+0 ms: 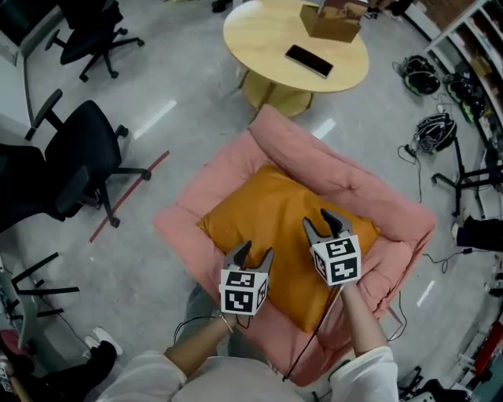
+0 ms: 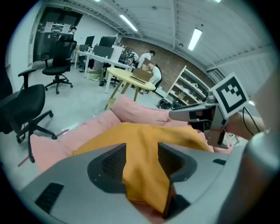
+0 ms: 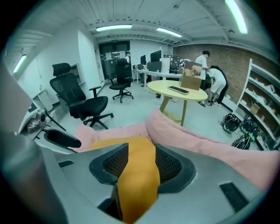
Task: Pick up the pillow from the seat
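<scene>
An orange pillow [image 1: 271, 224] lies on a pink cushioned seat [image 1: 228, 169] on the floor. Both grippers hover over the pillow's near half. My left gripper [image 1: 253, 250] stands open over its near-left part. In the left gripper view a raised fold of the pillow [image 2: 144, 131] fills the gap of the left gripper [image 2: 141, 149]. My right gripper [image 1: 323, 219] is open over the near-right part. In the right gripper view the pillow [image 3: 138, 175] runs between the pads of the right gripper [image 3: 141, 151]. The pillow rests on the seat.
A round wooden table [image 1: 263, 39] stands beyond the seat with a cardboard box [image 1: 330, 20] and a dark flat device [image 1: 308, 60] on it. Black office chairs [image 1: 78, 153] are on the left. Cables and headsets [image 1: 434, 126] lie on the floor at right, near shelving.
</scene>
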Available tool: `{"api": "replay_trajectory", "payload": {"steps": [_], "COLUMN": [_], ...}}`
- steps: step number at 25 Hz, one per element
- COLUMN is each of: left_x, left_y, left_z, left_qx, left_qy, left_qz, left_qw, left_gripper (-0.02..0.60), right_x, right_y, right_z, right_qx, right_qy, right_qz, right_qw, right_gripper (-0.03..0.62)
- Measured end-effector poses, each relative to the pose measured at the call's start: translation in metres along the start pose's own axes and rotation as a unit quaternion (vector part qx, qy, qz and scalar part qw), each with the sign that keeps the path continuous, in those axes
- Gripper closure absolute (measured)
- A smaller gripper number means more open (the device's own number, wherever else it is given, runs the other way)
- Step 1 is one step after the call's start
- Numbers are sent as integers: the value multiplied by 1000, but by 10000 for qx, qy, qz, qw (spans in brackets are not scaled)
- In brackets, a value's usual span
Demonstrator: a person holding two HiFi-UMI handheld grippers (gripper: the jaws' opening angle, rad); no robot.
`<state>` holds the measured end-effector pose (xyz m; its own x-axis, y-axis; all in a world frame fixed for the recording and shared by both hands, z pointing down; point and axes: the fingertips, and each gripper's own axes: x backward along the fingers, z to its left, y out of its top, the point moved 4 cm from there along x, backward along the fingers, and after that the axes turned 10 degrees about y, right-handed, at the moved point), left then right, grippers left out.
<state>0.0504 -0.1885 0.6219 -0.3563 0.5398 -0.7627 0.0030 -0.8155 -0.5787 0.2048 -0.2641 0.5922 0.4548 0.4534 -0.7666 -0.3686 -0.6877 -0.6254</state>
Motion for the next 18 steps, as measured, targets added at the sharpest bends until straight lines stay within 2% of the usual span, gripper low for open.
{"api": "replay_trajectory", "payload": {"steps": [3, 6, 10, 14, 16, 18], "left_x": [-7, -17, -29, -45, -51, -57], "left_y": [-24, -44, -68, -84, -93, -101], "left_z": [3, 7, 16, 29, 28, 24], "left_qx": [101, 484, 985, 1494, 1555, 1462], "left_qy": [313, 502, 745, 752, 744, 779], "left_qz": [113, 319, 695, 1038, 1140, 1182], "left_qw": [9994, 9971, 9899, 9804, 9784, 9791], "left_gripper": [333, 290, 261, 231, 229, 229], "right_x": [-24, -45, -66, -88, -97, -103], "right_y": [-12, -22, -39, -56, -71, -83], "right_z": [-10, -24, -39, -46, -43, -42], "right_qx": [307, 437, 240, -20, -68, -128], "right_qy": [15, 48, 169, 259, 329, 368], "right_qz": [281, 496, 875, 1367, 1595, 1717], "right_qw": [9991, 9978, 9957, 9903, 9866, 9844], "right_gripper": [389, 365, 350, 344, 338, 338]}}
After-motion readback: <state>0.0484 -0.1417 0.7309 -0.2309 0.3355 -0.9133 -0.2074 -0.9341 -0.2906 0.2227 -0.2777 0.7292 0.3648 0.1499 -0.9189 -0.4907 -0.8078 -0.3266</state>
